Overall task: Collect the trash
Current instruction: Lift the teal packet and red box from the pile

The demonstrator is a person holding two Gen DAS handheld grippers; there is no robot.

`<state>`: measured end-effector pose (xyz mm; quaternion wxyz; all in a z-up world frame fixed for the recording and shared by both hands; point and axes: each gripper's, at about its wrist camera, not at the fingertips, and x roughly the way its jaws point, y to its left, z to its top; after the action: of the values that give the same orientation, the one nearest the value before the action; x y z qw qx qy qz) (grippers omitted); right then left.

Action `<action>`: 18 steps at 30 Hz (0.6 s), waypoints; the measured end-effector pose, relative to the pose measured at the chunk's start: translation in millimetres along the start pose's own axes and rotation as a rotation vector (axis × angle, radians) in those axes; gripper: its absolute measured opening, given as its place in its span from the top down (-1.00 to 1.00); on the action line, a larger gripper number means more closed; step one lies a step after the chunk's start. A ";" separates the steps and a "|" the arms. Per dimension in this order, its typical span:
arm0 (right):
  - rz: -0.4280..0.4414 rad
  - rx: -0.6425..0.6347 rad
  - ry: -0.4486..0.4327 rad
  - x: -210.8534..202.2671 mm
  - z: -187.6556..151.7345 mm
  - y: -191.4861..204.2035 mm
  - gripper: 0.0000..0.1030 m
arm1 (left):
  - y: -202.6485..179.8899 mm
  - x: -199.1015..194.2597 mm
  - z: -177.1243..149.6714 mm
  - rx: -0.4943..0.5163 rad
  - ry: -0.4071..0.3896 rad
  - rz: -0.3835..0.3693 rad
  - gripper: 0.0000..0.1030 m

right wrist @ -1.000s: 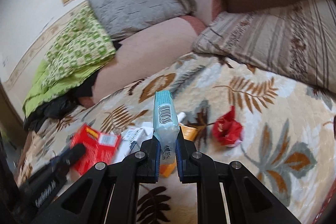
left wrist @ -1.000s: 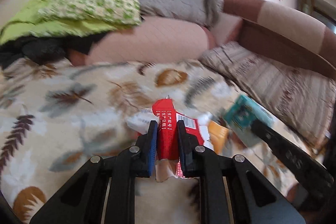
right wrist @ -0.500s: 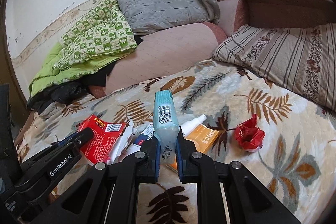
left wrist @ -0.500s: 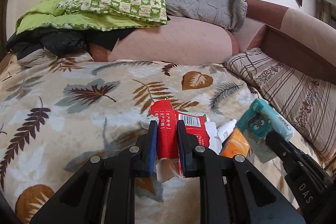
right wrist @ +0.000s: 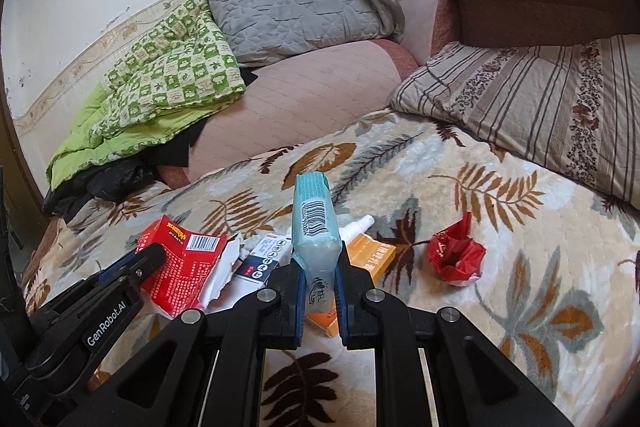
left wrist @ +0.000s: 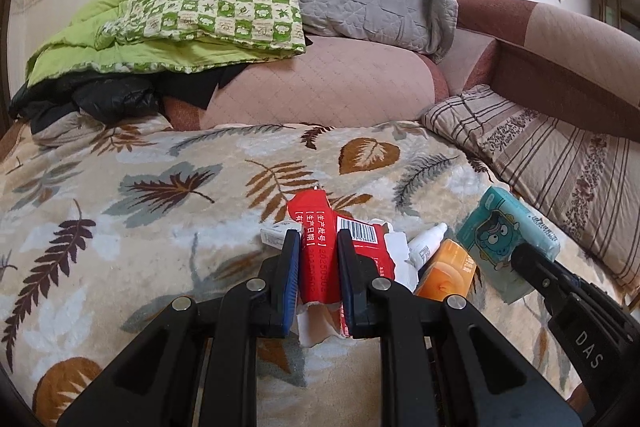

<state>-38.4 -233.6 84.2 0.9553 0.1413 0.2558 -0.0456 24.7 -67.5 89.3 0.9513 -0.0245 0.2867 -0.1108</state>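
gripping a torn red box point(left wrist: 318, 259) between its closed jaws, the left gripper point(left wrist: 318, 261) holds it just above a leaf-patterned blanket point(left wrist: 140, 227); the right gripper point(right wrist: 318, 275) is clamped on a blue tissue pack point(right wrist: 314, 227) standing upright between its fingers. on the blanket between the two lie an orange box point(right wrist: 370, 253), a small white bottle point(right wrist: 358, 225) and a white carton point(right wrist: 266, 255), while a crumpled red wrapper point(right wrist: 456, 255) sits apart to the right, near a striped pillow point(right wrist: 540, 115)
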 end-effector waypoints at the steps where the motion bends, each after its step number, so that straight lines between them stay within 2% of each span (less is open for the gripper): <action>1: -0.001 0.003 0.001 0.1 -0.2 -0.6 0.74 | -2.1 -0.4 -0.7 0.007 -0.002 0.002 0.66; 18: -0.029 0.020 0.002 -8.3 1.3 -6.4 0.74 | -13.1 -3.9 -2.1 0.056 -0.014 -0.004 0.66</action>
<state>-46.0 -240.0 87.9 0.9528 0.1471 0.2583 -0.0616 17.8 -79.4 91.0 0.9534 0.0010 0.2768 -0.1204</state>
